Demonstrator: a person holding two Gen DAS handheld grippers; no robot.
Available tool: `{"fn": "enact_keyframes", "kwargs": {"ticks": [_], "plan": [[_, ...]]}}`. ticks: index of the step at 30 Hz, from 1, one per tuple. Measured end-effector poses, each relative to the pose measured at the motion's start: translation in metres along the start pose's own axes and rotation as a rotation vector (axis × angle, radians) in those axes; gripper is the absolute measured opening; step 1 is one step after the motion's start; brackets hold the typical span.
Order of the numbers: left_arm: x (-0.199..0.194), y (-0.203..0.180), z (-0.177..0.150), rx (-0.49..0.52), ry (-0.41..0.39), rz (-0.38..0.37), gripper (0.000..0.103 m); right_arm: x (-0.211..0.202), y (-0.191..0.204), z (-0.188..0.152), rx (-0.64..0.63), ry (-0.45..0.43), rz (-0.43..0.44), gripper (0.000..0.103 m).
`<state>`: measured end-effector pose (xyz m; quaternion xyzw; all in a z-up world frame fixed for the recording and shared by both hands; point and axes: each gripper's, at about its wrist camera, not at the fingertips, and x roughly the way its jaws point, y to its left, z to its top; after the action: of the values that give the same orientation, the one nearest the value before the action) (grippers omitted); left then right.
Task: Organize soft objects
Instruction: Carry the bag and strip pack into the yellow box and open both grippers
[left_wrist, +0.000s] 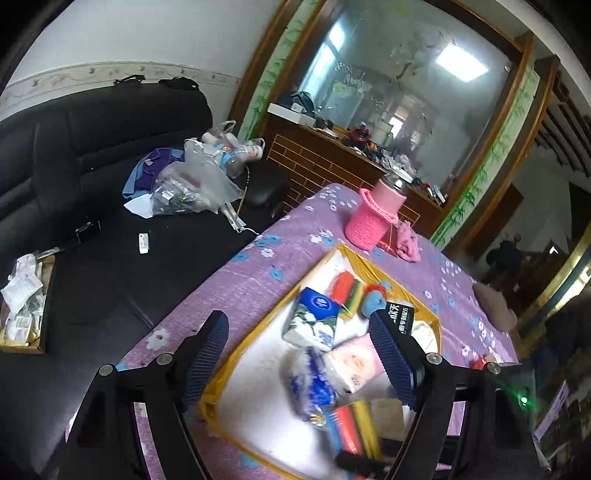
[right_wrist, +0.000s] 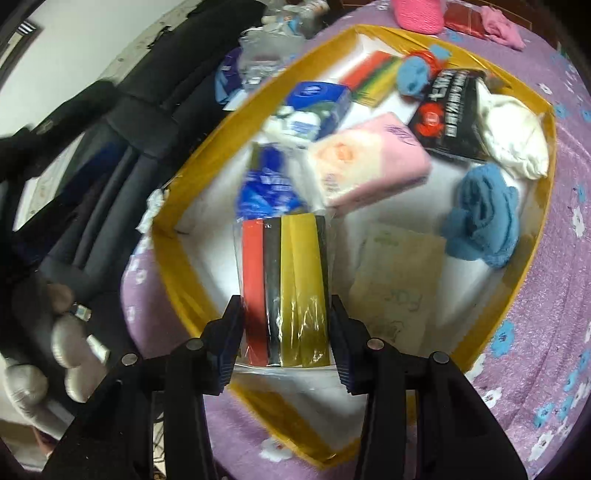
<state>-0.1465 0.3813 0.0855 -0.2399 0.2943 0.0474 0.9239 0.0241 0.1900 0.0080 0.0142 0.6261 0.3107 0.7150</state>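
Right tool (right_wrist: 286, 328) clamping sponge pack (right_wrist: 286, 280) (inside yellow-rimmed box (right_wrist: 173, 266)), left tool (left_wrist: 295, 350) wide, empty.

1. The black packet (right_wrist: 448, 114) in the yellow-rimmed tray (right_wrist: 173, 254) carries white Chinese characters, too blurred to read.
2. The pink tissue pack (right_wrist: 369, 158) bears a purple script mark, illegible.
3. No other text is readable.

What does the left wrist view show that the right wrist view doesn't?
Only the left wrist view shows the open left claw, empty, the black sofa and the pink-sleeved bottle. Only the right wrist view shows the right claw shut on the sponge pack, plus the blue cloth and white bag. Both show the yellow-rimmed box, pink tissue pack and black packet.
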Motion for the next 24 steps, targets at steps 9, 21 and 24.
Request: {"fn": "enact_keyframes", "kwargs": {"ticks": [9, 21, 24], "plan": [[0.003, 0.006, -0.01, -0.017, 0.011, -0.017, 0.079, -0.007, -0.009, 0.0, -0.032, -0.035, -0.147, 0.044], [0.003, -0.02, -0.013, 0.02, 0.024, -0.041, 0.081, -0.07, -0.017, -0.005, 0.001, -0.227, -0.064, 0.054], [0.006, -0.035, -0.012, 0.064, 0.011, -0.044, 0.083, -0.1, -0.036, -0.014, 0.049, -0.299, -0.054, 0.054]]}}
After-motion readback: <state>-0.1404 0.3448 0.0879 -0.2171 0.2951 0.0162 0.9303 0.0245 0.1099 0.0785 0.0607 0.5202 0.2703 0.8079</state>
